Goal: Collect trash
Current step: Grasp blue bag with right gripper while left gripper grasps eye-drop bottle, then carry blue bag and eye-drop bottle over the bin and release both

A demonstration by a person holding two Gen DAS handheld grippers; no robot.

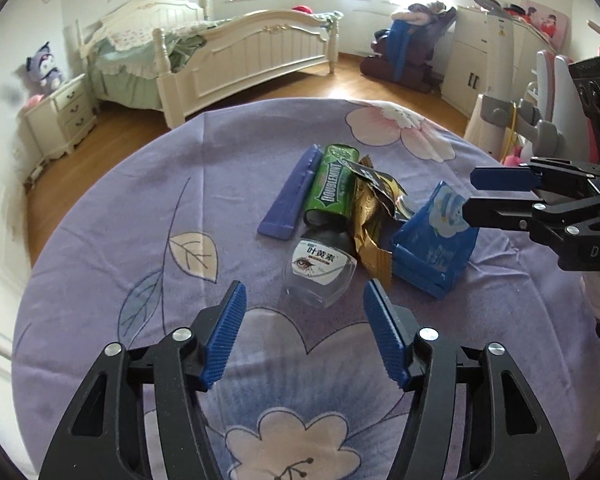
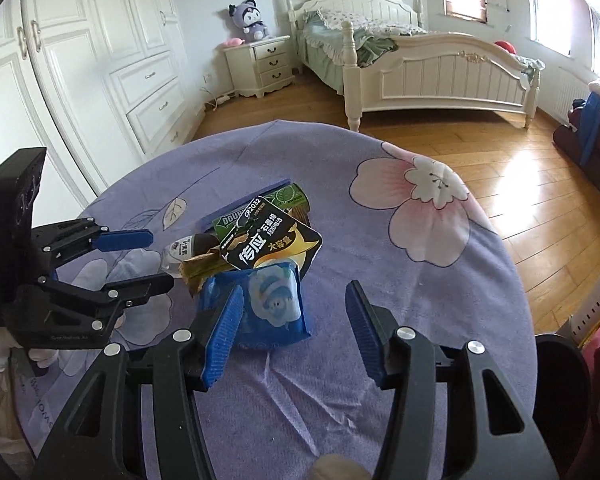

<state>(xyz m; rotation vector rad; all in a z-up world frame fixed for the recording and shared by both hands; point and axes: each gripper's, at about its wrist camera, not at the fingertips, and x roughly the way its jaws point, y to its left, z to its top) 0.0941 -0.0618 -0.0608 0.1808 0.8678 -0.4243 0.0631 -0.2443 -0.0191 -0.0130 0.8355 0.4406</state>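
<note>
The trash is lying in a tight pile on the lilac flowered surface point(image 1: 100, 240): a green gum tube point(image 1: 332, 188), a clear small bottle point(image 1: 320, 272), gold wrappers point(image 1: 370, 220) and a blue tissue pack point(image 2: 268, 304). The left claw point(image 1: 304, 320) and right claw point(image 2: 294, 320) are both hanging released, grasping nothing.

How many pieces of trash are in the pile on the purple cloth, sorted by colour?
Blue: 2, flat blue strip and blue packet
Green: 1, gum container
Clear: 1, small bottle
Gold: 1, wrapper
Black: 1, battery card
Total: 6
</note>
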